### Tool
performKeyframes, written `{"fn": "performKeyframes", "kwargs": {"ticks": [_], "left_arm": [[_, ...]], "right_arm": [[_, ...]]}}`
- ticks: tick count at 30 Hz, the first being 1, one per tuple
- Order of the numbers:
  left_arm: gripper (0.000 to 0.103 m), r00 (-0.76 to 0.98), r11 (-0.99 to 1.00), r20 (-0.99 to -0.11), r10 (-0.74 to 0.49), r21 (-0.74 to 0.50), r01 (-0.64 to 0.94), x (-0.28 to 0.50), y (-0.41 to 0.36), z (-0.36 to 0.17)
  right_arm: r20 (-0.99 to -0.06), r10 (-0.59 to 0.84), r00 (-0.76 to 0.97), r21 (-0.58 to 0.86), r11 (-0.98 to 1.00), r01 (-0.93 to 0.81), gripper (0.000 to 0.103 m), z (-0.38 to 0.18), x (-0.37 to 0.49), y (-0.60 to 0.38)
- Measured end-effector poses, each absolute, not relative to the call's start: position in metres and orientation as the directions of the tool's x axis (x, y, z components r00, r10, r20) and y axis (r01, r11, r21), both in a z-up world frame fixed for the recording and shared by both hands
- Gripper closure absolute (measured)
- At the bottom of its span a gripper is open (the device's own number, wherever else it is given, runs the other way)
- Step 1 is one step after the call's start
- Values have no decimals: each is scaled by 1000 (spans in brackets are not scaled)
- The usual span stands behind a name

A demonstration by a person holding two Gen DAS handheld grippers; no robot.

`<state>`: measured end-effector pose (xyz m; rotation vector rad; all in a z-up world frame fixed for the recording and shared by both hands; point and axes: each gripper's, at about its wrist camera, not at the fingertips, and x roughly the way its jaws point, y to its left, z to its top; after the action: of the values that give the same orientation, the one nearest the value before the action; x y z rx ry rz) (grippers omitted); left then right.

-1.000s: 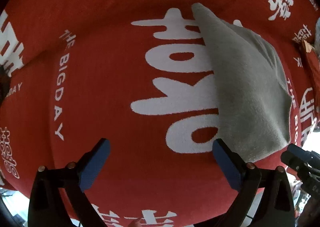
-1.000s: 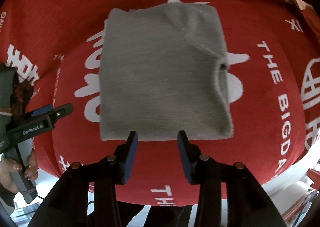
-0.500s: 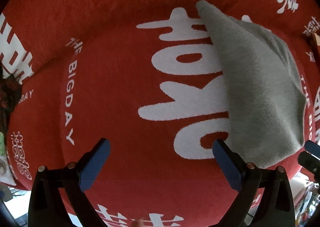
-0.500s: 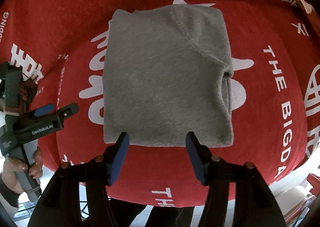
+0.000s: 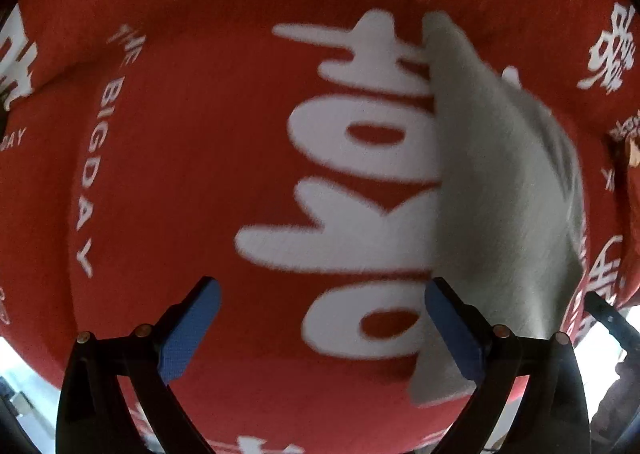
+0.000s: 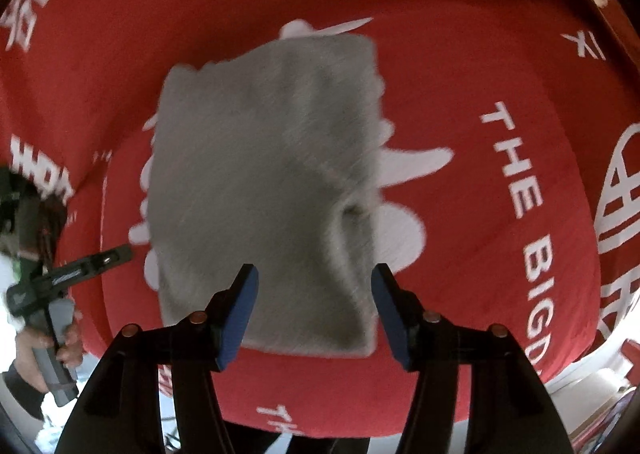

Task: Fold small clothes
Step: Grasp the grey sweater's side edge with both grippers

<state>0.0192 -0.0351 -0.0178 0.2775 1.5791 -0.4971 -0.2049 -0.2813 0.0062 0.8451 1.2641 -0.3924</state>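
Note:
A folded grey garment (image 6: 264,190) lies flat as a rectangle on the red cloth with white lettering (image 6: 480,74). My right gripper (image 6: 314,306) is open and empty, its blue pads over the garment's near edge. My left gripper (image 5: 320,328) is wide open and empty above the bare red cloth (image 5: 180,134); the garment (image 5: 504,206) lies to its right, its near corner beside my right pad. The left gripper also shows at the left edge of the right wrist view (image 6: 76,270), held in a hand.
The red cloth covers a round table whose near edge (image 6: 560,370) drops off at the bottom right. A brown object (image 5: 632,150) sits at the far right edge of the left wrist view.
My right gripper has opened wider and moved forward over the garment's near edge. My left gripper has shifted slightly, still wide open.

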Motion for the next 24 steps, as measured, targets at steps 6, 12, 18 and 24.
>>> {"fn": "performKeyframes", "kwargs": {"ticks": [6,12,18,24], "left_arm": [[1,-71,861,-977,-200,-210,464,35,-73,-18],[1,-61,872,-978,-201,-207,444,42,-97,-19],[1,-73,881,-982,-176,-190,434,39,-101,-27],[1,-88,871,-976,-202,-220,440,46,-93,-28]], "right_arm": [[-907,209,365,416,567,711,40,-11,-195,-327],[-865,315,390,500,491,713,80,-50,-171,-347],[-898,254,359,440,550,710,91,-45,-178,-349],[-866,303,397,498,463,733,53,-44,-208,-361]]}}
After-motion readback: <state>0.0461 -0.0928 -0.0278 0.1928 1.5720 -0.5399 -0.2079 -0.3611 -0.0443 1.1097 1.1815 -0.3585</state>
